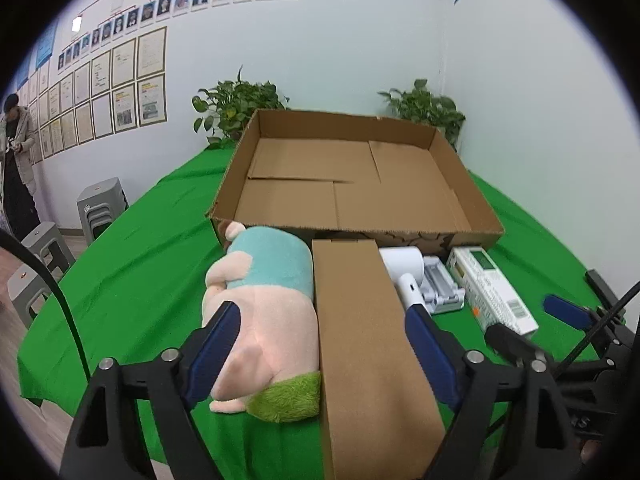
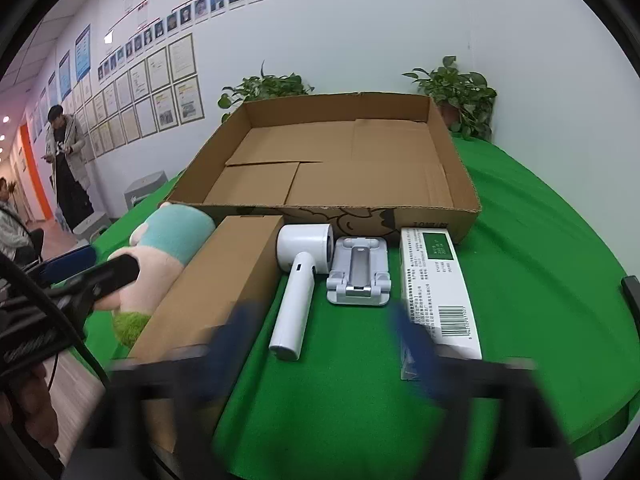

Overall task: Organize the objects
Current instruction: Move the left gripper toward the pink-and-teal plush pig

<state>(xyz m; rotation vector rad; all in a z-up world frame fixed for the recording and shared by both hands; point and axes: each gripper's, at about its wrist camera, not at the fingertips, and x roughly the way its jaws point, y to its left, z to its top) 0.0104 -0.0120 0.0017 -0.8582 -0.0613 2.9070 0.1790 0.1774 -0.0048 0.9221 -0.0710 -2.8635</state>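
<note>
White carton [image 2: 436,292] bears a barcode and green panel — print unreadable.

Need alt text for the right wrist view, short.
An empty open cardboard tray sits on a green tablecloth, and in front of it lie, from left to right, a plush toy, a long brown box, a white handheld device, a grey phone stand and a white carton. The right tool, blurred, hangs open above the cloth, holding nothing.

white carton [image 2: 438,292] carries a barcode and small print — none of it legible.
</note>
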